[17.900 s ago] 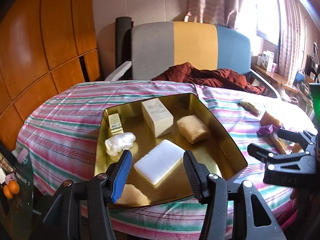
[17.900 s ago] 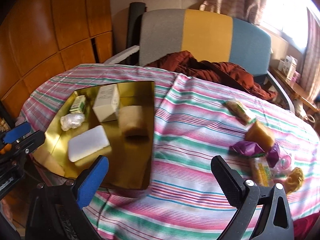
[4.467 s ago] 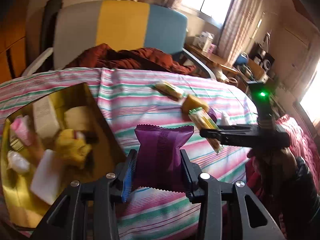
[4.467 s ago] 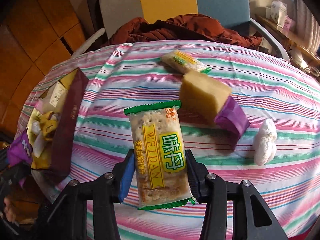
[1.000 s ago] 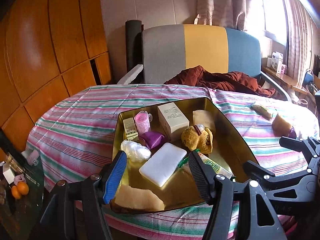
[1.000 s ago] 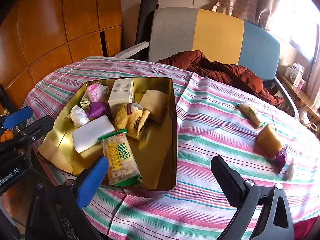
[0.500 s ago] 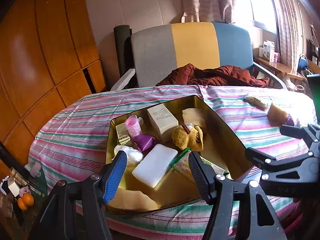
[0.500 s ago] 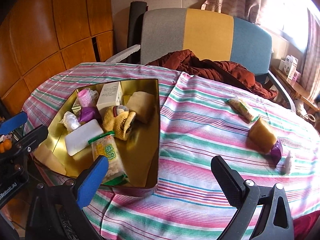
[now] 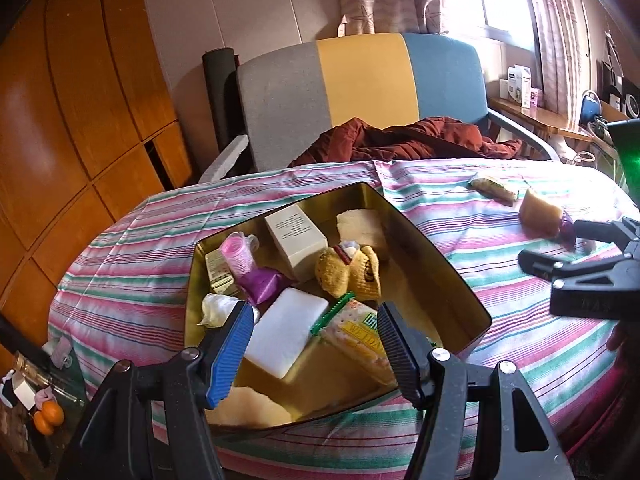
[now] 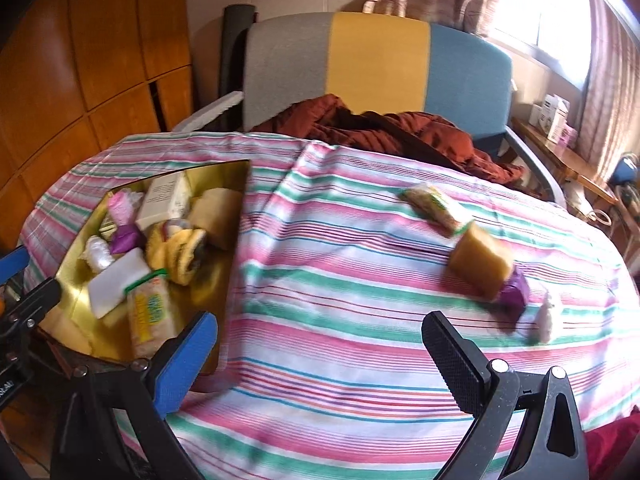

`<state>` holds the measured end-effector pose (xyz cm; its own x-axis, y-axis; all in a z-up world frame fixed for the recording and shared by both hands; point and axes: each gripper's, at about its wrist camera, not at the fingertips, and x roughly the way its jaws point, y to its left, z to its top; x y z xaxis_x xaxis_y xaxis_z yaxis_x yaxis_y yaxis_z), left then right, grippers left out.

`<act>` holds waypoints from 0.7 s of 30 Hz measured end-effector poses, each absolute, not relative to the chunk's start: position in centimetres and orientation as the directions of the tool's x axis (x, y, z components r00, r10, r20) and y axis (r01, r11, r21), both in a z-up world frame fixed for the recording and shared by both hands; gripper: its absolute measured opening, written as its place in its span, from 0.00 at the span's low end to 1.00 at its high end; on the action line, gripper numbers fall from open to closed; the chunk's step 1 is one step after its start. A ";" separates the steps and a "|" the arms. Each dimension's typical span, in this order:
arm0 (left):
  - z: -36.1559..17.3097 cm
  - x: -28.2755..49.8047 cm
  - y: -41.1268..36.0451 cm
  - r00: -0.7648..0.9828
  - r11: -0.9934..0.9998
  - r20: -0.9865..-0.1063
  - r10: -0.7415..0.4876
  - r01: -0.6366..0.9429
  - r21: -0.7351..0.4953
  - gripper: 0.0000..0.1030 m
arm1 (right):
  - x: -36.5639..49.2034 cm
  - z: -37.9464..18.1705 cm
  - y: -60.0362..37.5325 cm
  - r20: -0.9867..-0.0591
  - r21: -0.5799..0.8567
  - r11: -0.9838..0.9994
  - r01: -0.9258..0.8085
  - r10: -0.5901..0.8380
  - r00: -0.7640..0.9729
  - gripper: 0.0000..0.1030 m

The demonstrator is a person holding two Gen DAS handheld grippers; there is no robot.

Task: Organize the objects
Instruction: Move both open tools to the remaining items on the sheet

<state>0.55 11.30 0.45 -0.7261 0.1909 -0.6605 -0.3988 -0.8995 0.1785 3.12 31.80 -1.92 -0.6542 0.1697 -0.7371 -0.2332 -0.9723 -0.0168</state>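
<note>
From the left wrist view, the left tongs (image 9: 316,334) hang open and empty over the near end of the gold tin (image 9: 452,268), which sits on the striped desk (image 9: 132,264) with one corner pointing away toward the chair (image 9: 360,96). Inside the tin, the cracker packet (image 9: 356,340) lies flat with its long axis running from the middle of the tin toward the near right corner, its green crimped end farthest from the camera. Just left of it the white block (image 9: 286,330) lies on a slant, and beyond them sit the yellow plush toy (image 9: 348,270), the purple packet (image 9: 262,282), the pink cup (image 9: 238,250) and the upright cream box (image 9: 296,240). The right tongs (image 9: 560,248) show at the right edge, open, above bare cloth. From the right wrist view, which is somewhat blurred, the right tongs (image 10: 320,350) stand wide open with nothing between them, over a broad stretch of bare striped cloth between the tin (image 10: 236,204) at the left and the loose things at the right. There a green-edged snack packet (image 10: 434,204) lies with its long axis slanting from far left to near right; near it lie a yellow sponge block (image 10: 480,266) with a purple wrapper (image 10: 514,294) at its near end and a small white bundle (image 10: 546,316).
</note>
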 end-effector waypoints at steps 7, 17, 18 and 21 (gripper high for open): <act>0.9 0.1 12.4 -0.688 -0.877 -0.670 0.281 -0.467 0.112 0.63 | 3.8 -1.5 38.3 -0.756 -0.032 -0.938 -0.344 0.248 -0.606 1.00; 1.1 -0.4 15.8 -0.607 -0.828 -0.702 0.372 -0.559 0.045 0.63 | 6.2 -0.6 53.4 -0.742 0.007 -0.769 -0.639 0.425 -0.519 1.00; 1.1 -0.5 16.3 -0.604 -0.823 -0.705 0.373 -0.566 0.049 0.63 | 6.7 -1.1 54.8 -0.742 0.016 -0.741 -0.671 0.441 -0.505 1.00; 1.2 -0.6 17.7 -0.599 -0.809 -0.710 0.370 -0.583 0.070 0.63 | 8.5 -3.2 58.2 -0.780 0.089 -0.648 -0.757 0.427 -0.457 1.00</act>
